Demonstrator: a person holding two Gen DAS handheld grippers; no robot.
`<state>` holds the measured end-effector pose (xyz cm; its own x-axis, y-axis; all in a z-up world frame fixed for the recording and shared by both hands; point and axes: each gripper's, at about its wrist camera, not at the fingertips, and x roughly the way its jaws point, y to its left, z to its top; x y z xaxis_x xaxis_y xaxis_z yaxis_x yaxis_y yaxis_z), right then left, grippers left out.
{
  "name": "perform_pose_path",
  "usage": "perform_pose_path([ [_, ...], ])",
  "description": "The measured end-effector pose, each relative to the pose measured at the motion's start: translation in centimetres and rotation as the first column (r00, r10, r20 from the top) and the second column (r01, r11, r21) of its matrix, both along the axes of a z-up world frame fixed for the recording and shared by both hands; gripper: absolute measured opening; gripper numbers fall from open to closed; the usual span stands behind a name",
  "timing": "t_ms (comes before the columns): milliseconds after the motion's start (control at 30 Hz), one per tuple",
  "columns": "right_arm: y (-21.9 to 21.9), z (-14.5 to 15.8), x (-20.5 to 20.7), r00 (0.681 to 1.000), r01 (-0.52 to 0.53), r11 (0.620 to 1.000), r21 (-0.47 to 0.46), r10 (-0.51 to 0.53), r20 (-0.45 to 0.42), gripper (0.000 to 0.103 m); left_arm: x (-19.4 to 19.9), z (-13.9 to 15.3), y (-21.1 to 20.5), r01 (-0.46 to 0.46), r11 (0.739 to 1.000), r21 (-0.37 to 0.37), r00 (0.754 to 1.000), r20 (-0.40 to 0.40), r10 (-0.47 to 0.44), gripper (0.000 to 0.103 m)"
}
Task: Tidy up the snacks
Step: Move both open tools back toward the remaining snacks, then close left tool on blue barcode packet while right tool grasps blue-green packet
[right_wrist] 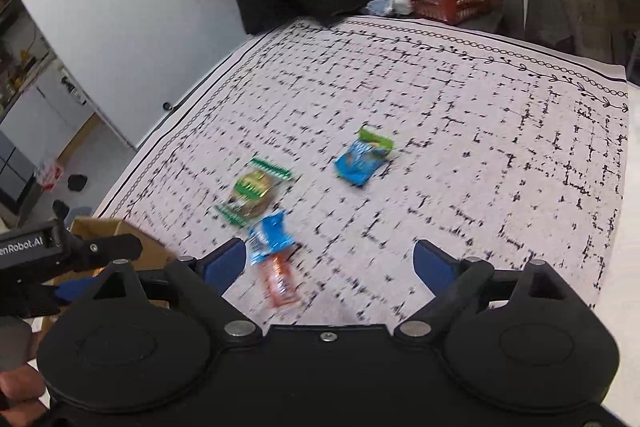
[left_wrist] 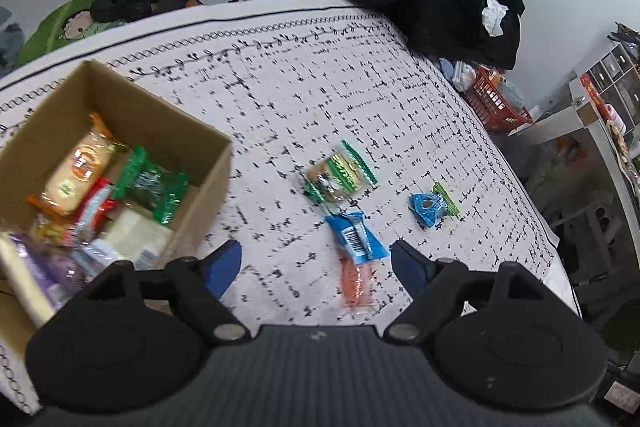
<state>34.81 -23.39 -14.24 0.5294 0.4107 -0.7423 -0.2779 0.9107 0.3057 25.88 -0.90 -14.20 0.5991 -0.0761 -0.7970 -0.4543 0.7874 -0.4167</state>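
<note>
Nearest the left gripper, whose jaws are spread wide and empty, lies the blue-and-orange packet on the patterned counter. It is best approached straight down and pinched across its narrow width, then carried to the box. The right gripper is likewise held open, empty.

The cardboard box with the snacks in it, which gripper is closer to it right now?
Left. The left gripper hangs open right beside the cardboard box, almost over its near corner. The right gripper, also open, sits farther out over the tablecloth, with the left gripper between it and the box.
</note>
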Motion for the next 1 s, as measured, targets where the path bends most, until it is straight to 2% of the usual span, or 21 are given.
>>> perform_pose_path([
  [100, -0.5, -0.6, 1.0, 1.000, 0.016, 1.000, 0.000, -0.016, 0.004, 0.096, 1.2, -0.8, -0.7, -0.002, 1.000, -0.010, 1.000, -0.012, 0.002, 0.081],
  [333, -0.9, -2.0, 3.2, 1.000, 0.022, 1.000, 0.001, -0.022, -0.006, 0.096, 4.0, -2.8, -2.1, -0.007, 1.000, -0.023, 0.999, -0.034, 0.006, 0.081],
  [667, -1.2, -3.7, 6.7, 1.000, 0.018, 1.000, 0.001, -0.019, 0.025, 0.095, 7.6, -5.7, -3.5, -0.020, 0.999, -0.032, 0.998, -0.058, 0.018, 0.079],
  [833, -1.0, -4.9, 8.5, 1.000, 0.008, 1.000, 0.005, -0.008, 0.011, 0.087, 8.9, -7.6, -3.4, -0.051, 0.997, -0.056, 0.995, -0.092, 0.046, 0.077],
  [1000, -0.4, -6.0, 9.9, 1.000, -0.013, 1.000, 0.003, 0.013, 0.003, 0.081, 10.0, -9.2, -3.6, -0.059, 0.996, -0.072, 0.990, -0.130, 0.049, 0.066],
])
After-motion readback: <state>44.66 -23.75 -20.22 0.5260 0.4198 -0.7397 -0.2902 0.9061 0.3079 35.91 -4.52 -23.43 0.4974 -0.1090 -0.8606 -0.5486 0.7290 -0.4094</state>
